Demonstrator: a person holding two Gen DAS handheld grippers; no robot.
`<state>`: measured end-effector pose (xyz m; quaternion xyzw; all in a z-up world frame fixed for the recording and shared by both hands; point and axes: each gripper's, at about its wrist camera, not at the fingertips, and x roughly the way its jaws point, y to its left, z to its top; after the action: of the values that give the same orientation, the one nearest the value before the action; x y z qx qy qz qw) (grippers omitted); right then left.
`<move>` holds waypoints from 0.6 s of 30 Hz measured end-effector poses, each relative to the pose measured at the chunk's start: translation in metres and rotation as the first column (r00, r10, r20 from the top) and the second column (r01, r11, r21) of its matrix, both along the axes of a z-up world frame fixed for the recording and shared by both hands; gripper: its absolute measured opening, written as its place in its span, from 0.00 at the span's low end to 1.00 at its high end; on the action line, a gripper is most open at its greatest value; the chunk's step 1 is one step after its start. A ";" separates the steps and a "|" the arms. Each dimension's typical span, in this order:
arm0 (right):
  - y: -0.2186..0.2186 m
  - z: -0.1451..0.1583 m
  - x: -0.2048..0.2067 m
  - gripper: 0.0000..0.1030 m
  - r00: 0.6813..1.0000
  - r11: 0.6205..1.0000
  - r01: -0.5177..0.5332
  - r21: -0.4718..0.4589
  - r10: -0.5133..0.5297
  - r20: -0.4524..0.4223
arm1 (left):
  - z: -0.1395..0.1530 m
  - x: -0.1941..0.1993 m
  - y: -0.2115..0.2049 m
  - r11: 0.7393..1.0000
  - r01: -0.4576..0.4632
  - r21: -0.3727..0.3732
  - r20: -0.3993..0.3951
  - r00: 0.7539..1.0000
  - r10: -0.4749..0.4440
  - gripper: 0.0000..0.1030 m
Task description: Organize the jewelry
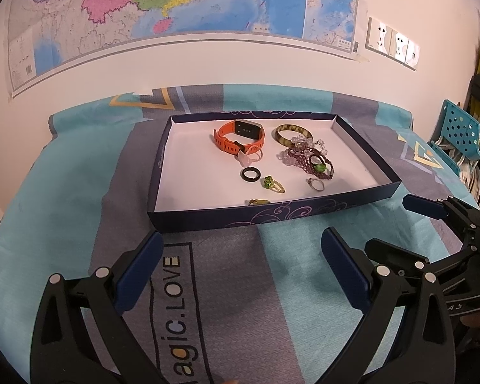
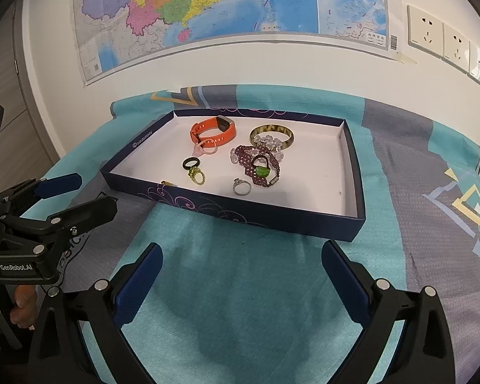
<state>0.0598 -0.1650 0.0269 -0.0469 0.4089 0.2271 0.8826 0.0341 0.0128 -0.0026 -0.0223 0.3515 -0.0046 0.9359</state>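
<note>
Risking a tangle: both grippers, left gripper (image 1: 241, 262) and right gripper (image 2: 241, 275), gape wide and empty, while garnet bead bracelet (image 2: 256, 166) at tray's (image 2: 291, 220) 1 o'clock probably snags neighbouring green ring (image 2: 263, 170).

The tray (image 1: 304, 214) is set on the cloth (image 1: 265, 288) before the wall map (image 1: 176, 0), with the watch (image 1: 240, 136) at the back, the bangle (image 1: 292, 132) to its right, the bead bracelets (image 1: 307, 158) just before the bangle, and the rings (image 1: 273, 184) nearest the front wall.
</note>
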 end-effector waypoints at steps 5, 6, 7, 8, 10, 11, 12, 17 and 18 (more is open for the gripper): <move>-0.002 0.000 0.000 0.93 1.000 1.000 0.005 0.005 -0.005 -0.001 | -0.001 0.001 -0.001 1.000 0.000 0.003 -0.005 1.000 0.000 0.94; -0.002 0.000 0.000 0.93 1.000 1.000 0.005 0.006 -0.005 -0.001 | -0.001 0.001 -0.001 1.000 0.000 0.003 -0.005 1.000 0.000 0.94; -0.002 0.000 0.000 0.93 1.000 1.000 0.005 0.005 -0.005 -0.001 | -0.001 0.001 -0.001 1.000 0.000 0.002 -0.006 1.000 0.000 0.95; -0.002 0.000 0.000 0.93 1.000 1.000 0.005 0.005 -0.005 -0.001 | -0.001 0.001 -0.001 1.000 0.000 0.003 -0.006 1.000 0.000 0.94; -0.002 -0.001 0.000 0.93 1.000 1.000 0.004 0.004 -0.004 -0.002 | -0.002 0.001 -0.001 1.000 0.001 0.003 -0.007 1.000 -0.001 0.94; -0.002 -0.001 0.000 0.93 1.000 1.000 0.004 0.004 -0.004 -0.003 | -0.002 0.001 -0.001 1.000 0.001 0.003 -0.008 1.000 0.000 0.94; -0.002 -0.001 0.000 0.93 1.000 1.000 0.004 0.005 -0.004 -0.003 | -0.002 0.001 -0.002 1.000 0.001 0.003 -0.008 1.000 -0.001 0.94; -0.002 -0.001 0.000 0.93 1.000 1.000 0.005 0.005 -0.005 -0.003 | -0.003 0.001 -0.002 1.000 0.000 0.003 -0.009 1.000 0.000 0.94; -0.002 -0.001 0.000 0.93 1.000 1.000 0.006 0.005 -0.006 -0.004 | -0.003 0.001 -0.002 1.000 0.000 0.002 -0.010 1.000 0.000 0.95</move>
<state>0.0602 -0.1671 0.0260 -0.0432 0.4100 0.2256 0.8827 0.0353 0.0109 -0.0054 -0.0216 0.3562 -0.0041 0.9342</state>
